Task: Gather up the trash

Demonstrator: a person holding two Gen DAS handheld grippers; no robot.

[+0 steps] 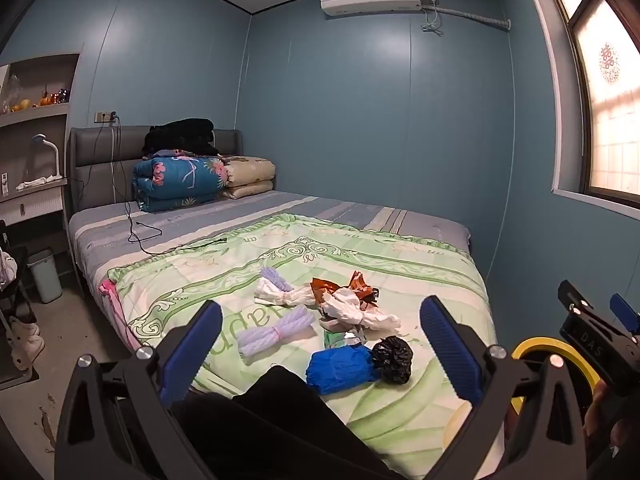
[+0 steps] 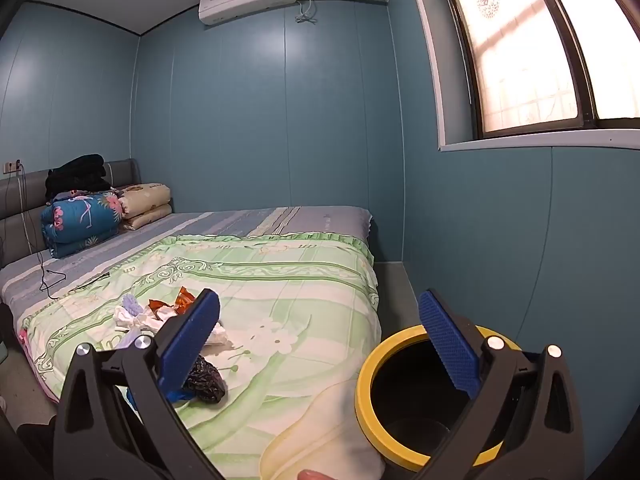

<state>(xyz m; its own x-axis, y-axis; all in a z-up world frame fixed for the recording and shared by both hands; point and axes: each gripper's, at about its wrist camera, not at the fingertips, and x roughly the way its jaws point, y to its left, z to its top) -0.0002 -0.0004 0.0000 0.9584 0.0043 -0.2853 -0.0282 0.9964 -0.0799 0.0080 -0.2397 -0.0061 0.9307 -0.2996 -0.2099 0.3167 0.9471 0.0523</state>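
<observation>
A heap of trash lies on the green quilt (image 1: 280, 256) near the bed's foot: a crumpled blue bag (image 1: 340, 366), a black bag (image 1: 394, 358), white paper wads (image 1: 352, 308), orange wrappers (image 1: 344, 286) and lilac bundles (image 1: 274, 330). My left gripper (image 1: 320, 350) hovers open above the near side of this heap, holding nothing. The right gripper (image 1: 596, 332) shows at the right edge of the left wrist view. In the right wrist view my right gripper (image 2: 320, 336) stands open and empty between the heap and a black bin with a yellow rim (image 2: 366, 404). There the black bag (image 2: 206, 378) peeks past the left finger.
Folded quilts (image 1: 180, 180) and dark clothes are stacked at the headboard, with a black cable (image 1: 138, 236) trailing over the sheet. A small pale bin (image 1: 44, 276) and shelves stand on the left. The blue wall and a window (image 2: 520, 52) close the right side.
</observation>
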